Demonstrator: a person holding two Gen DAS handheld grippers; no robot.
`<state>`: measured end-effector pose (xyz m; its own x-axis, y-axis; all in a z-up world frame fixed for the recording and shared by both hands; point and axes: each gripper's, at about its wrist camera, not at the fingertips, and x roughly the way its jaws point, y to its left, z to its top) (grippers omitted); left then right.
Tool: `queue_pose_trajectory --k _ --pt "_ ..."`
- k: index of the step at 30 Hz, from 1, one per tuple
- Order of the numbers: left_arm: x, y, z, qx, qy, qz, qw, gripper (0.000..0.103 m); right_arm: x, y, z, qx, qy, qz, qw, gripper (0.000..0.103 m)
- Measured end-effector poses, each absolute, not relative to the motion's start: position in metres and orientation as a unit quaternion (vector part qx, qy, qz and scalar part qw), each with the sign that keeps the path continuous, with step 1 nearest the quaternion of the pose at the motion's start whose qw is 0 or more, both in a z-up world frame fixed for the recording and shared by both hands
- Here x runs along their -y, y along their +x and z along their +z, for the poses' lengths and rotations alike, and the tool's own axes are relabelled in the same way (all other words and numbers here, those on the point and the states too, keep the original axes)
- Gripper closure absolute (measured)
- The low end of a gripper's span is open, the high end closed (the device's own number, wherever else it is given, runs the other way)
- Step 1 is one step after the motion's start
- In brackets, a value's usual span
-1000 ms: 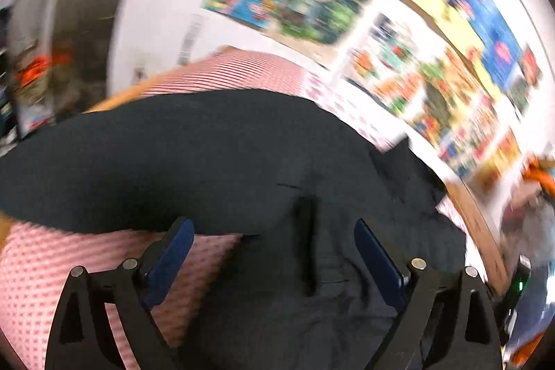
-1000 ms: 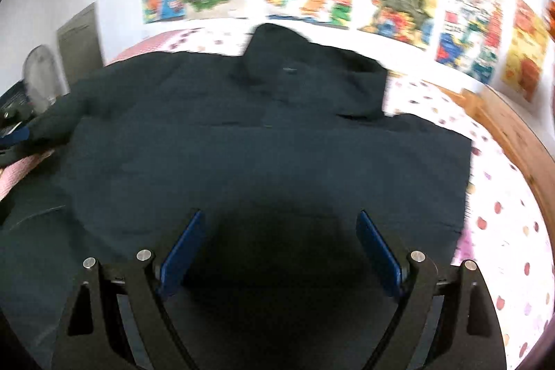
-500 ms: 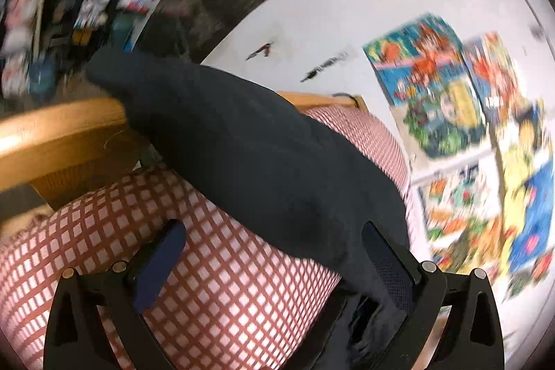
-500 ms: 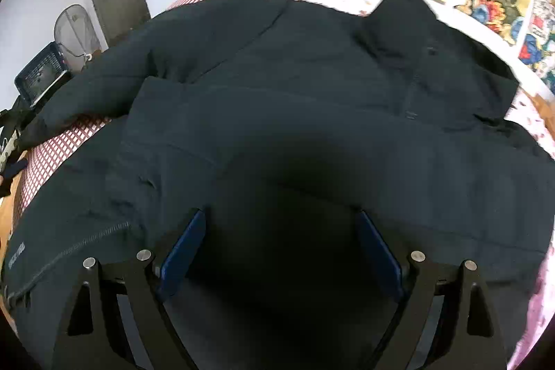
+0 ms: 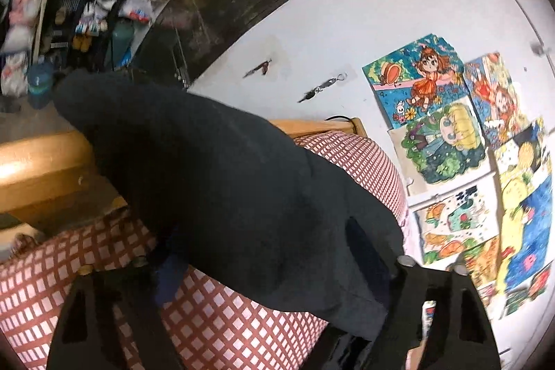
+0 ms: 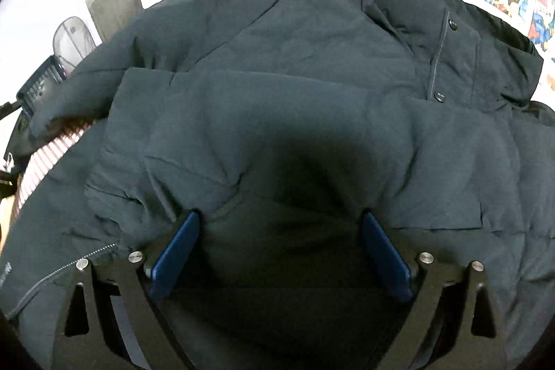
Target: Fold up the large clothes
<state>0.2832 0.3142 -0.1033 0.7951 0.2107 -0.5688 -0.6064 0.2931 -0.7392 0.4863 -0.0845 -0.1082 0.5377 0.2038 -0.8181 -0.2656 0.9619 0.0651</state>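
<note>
Across bed [image 5: 242, 328], jacket sleeve [image 5: 215, 175] diagonal.

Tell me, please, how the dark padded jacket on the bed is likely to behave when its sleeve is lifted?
The jacket looks puffy and creased, so probably floppy and bulky. Its sleeve drapes over the bed edge, so it would likely sag and trail. The smooth shell may slip between pads.

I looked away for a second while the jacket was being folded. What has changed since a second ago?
The left claw swung from the jacket's body out to its sleeve and has just been closing around it, though a firm grip isn't clear. The right claw dropped closer to the jacket, opening wider, pressing into the fabric. The jacket stays spread on the checked bedcover.
</note>
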Motion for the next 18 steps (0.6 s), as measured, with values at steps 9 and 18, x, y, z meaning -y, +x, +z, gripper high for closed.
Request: queue_pose_trajectory --k 9,18 --pt "-0.289 0.298 -0.035 -0.144 -0.42 0.268 0.855 0.085 0.109 0.475 -0.084 -0.465 -0.006 0.147 0.873 0.01" --pt "-0.2 0.351 0.052 -0.132 -0.27 0.14 0.944 0.092 0.196 0.455 -0.041 -0.437 0.036 0.064 0.896 0.01"
